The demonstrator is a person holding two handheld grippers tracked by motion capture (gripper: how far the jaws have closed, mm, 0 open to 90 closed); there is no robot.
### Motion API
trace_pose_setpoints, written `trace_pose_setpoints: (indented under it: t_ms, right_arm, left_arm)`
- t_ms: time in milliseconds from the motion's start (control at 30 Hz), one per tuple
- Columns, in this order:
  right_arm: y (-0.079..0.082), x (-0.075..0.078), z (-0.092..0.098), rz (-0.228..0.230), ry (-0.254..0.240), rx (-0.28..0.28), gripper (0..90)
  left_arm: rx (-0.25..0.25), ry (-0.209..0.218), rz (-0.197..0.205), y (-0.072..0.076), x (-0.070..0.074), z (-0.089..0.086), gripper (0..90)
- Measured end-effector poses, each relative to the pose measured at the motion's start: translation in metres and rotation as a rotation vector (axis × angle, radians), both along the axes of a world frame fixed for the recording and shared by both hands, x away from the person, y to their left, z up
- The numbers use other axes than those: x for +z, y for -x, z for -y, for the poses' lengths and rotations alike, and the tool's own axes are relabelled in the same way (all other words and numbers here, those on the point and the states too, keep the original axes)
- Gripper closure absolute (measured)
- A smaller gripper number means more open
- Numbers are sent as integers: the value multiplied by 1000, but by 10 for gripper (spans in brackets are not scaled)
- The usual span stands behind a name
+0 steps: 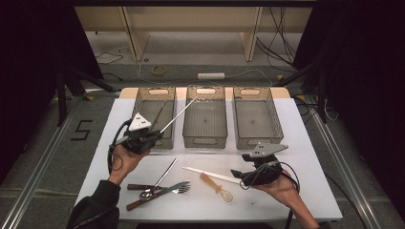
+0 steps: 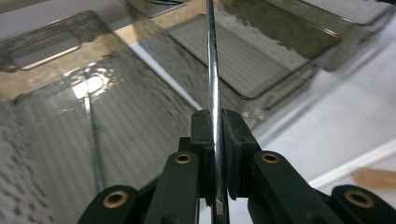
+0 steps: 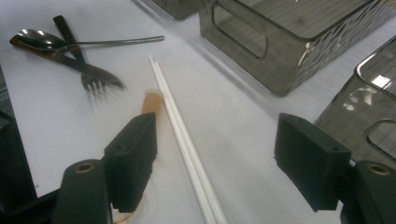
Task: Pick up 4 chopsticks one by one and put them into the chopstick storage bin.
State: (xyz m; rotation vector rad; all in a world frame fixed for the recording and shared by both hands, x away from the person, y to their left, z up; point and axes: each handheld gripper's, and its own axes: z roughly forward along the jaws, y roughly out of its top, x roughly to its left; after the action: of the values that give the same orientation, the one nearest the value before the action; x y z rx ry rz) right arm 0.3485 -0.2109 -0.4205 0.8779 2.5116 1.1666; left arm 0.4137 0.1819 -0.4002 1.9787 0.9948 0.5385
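Left gripper [image 1: 154, 135], raised above the near end of the left bin [image 1: 154, 114], is clamped tight on a thin metal chopstick [image 1: 179, 113], whose shaft slants up and away over the gap between that bin and the middle bin [image 1: 206, 119]. A second metal stick [image 2: 91, 126] lies inside the left bin. Right gripper [image 3: 215, 154] hovers low over the white table [image 1: 296, 143] with its jaws spread wide, nothing between the pads; the white chopsticks [image 3: 182, 135] lie on the table directly between them, beside an orange-handled spoon [image 1: 215, 183]. Farther left rest a metal spoon [image 1: 160, 180] and a fork [image 1: 176, 188].
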Motion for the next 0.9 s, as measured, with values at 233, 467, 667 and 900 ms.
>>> trace_pose_setpoints:
  t_ms: [233, 467, 667, 900]
  right_arm:
    - [1, -2, 0, -2, 0, 3, 295]
    - [3, -2, 0, -9, 6, 6, 296]
    - [4, -2, -1, -4, 4, 4, 296]
    - [4, -2, 0, -2, 9, 5, 296]
  left_arm:
    - [69, 3, -1, -24, -1, -9, 835]
    - [125, -16, -14, -41, -9, -17, 835]
    - [171, -14, -31, -49, -15, -27, 835]
    - [244, -24, -58, -57, -19, -38, 834]
